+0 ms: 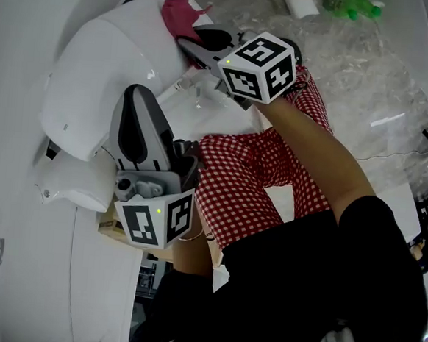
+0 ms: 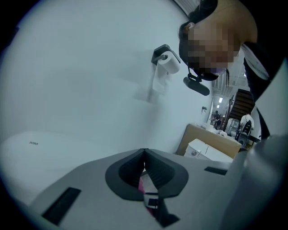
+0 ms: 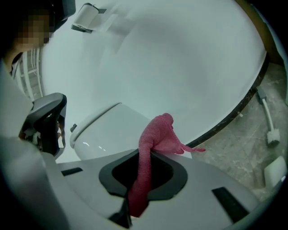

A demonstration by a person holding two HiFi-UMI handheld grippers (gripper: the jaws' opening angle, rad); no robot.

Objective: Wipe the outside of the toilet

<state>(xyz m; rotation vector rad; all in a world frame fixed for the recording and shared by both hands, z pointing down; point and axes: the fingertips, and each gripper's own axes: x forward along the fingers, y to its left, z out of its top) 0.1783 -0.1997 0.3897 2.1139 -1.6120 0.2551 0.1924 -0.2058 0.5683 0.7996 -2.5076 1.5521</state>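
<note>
Forward, pink cloth [image 3: 155,137] tight in right hand-held gripper [image 3: 143,158] by toilet [image 3: 105,130]; left hand-held gripper [image 2: 144,153] pressed together.

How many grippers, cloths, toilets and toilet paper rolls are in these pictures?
Grippers: 2, the left gripper and the right gripper
Cloths: 1, the pink cloth clamped in the right gripper
Toilets: 1, the white toilet
Paper rolls: 1, the toilet paper roll on the wall
Total: 5

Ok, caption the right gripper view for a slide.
Right gripper shut on a pink cloth, facing the white toilet.
</note>
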